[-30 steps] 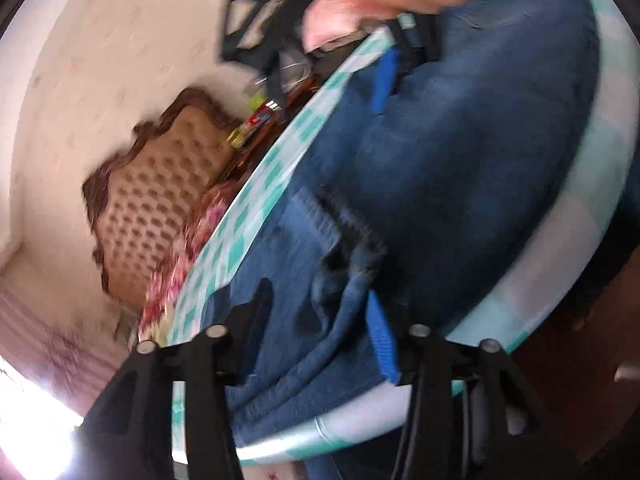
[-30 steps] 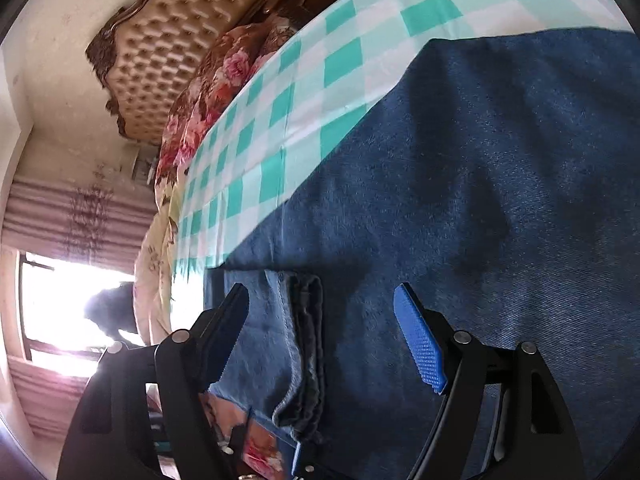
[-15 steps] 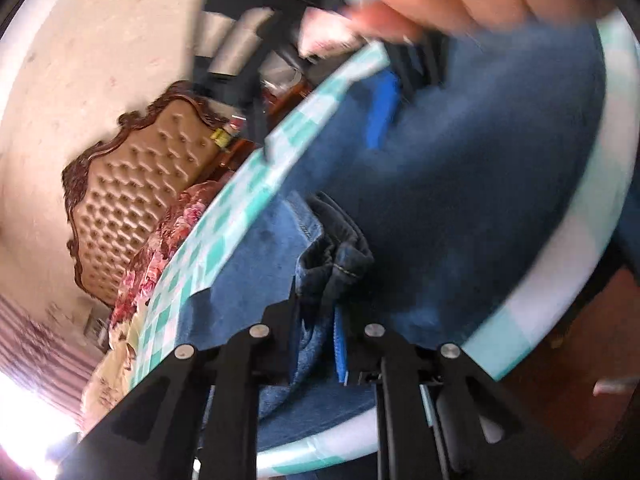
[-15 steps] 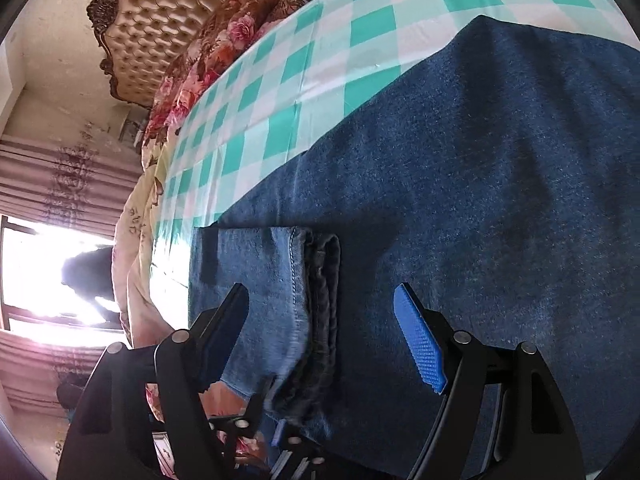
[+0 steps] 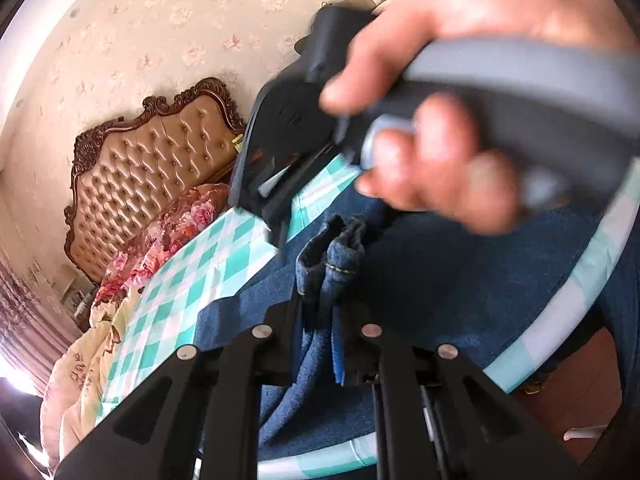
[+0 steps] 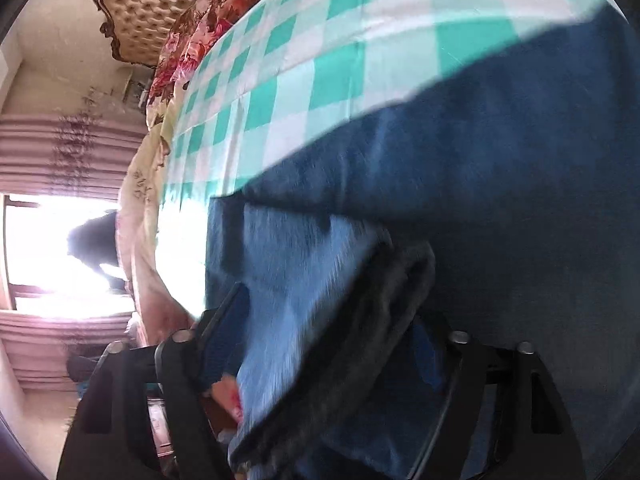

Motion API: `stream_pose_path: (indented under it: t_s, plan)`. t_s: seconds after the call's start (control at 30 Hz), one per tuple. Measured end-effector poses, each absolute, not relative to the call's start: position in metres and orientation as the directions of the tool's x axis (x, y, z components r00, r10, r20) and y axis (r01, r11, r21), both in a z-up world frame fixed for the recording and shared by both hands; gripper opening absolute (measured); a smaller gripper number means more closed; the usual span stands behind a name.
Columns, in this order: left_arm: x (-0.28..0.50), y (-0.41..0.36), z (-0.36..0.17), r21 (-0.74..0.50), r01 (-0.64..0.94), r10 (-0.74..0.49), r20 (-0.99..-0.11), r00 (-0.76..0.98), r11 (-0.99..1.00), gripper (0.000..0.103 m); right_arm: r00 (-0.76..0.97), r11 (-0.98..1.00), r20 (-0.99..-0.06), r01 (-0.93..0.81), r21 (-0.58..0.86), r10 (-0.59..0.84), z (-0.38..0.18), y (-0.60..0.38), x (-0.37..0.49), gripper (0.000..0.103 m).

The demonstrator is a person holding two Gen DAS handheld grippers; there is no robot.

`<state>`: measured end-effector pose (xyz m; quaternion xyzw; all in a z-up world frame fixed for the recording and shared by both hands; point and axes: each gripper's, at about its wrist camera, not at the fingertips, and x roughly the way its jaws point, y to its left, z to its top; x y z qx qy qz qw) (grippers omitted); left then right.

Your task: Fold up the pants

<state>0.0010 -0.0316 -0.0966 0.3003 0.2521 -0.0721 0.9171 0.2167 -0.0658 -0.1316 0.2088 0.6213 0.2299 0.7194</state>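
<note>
Blue denim pants [image 5: 460, 280] lie on a teal-and-white checked cloth [image 5: 224, 256]. My left gripper [image 5: 318, 332] is shut on a bunched hem end of the pants [image 5: 332, 256], lifted a little off the cloth. In the left wrist view the person's hand holds the right gripper's body [image 5: 288, 152] just above and beyond it. In the right wrist view my right gripper [image 6: 332, 344] straddles the pants' hem [image 6: 304, 280], whose lighter inside and dark folded edge fill the gap between the fingers; the jaws still stand fairly wide and the image is blurred.
The checked cloth [image 6: 320, 60] covers a round-edged surface whose rim [image 5: 560, 300] curves at the right. A tufted tan headboard [image 5: 152, 168] and floral bedding [image 5: 160, 236] lie beyond. A bright window with pink curtains [image 6: 48, 260] is at the left.
My left gripper closed on the hem end and lifted it. My right gripper moved down onto the hem, its jaws now around the cloth, and the hand holding it came close in front of the left camera.
</note>
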Motion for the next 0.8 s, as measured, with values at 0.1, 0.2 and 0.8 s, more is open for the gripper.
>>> stream_pose_path:
  t_s: [0.1, 0.2, 0.8]
  plan:
    - [-0.005, -0.043, -0.094, 0.522, 0.297, 0.001, -0.495, 0.869, 0.800, 0.011, 0.199, 0.829, -0.805, -0.136, 0.542, 0.559, -0.115, -0.074, 0.216, 0.012]
    - [-0.010, -0.071, -0.095, 0.525, 0.346, -0.055, -0.491, 0.869, 0.778, 0.011, 0.260, 0.839, -0.798, -0.165, 0.518, 0.544, -0.098, -0.104, 0.208, 0.012]
    - [-0.019, -0.156, -0.154, 0.612, 0.472, -0.069, -0.563, 0.824, 0.635, 0.013, 0.283, 0.872, -0.825, -0.131, 0.472, 0.489, -0.129, -0.177, 0.211, 0.018]
